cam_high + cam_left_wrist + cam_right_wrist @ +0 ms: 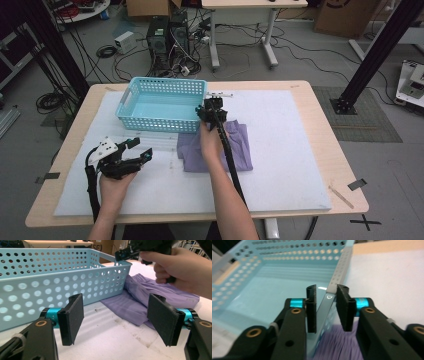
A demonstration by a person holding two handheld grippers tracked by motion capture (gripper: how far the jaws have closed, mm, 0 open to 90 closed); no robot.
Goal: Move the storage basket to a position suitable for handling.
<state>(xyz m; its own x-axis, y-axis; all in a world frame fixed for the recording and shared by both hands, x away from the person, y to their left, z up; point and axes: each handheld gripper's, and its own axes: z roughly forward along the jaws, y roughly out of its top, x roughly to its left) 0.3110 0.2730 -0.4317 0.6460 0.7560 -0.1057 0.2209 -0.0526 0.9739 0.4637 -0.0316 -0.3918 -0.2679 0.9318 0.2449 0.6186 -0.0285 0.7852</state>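
Observation:
A light blue perforated basket (155,124) stands at the back of the white mat, with nothing inside it. Against its front right side lies a folded purple cloth (241,148). My right gripper (205,110) is at the basket's right front corner. In the right gripper view its jaws (325,307) straddle the basket wall (339,267), narrowly apart, with a thin gap still showing at the left pad. My left gripper (141,148) hovers open over the mat, front left of the basket. Its pads (115,317) stand wide with nothing between them, facing the basket (50,282) and the cloth (135,302).
A white mat (285,170) covers most of the wooden table (325,125). The right forearm and its trailing cable cross the cloth. On the floor behind the table are computer towers (167,35), cables and another desk.

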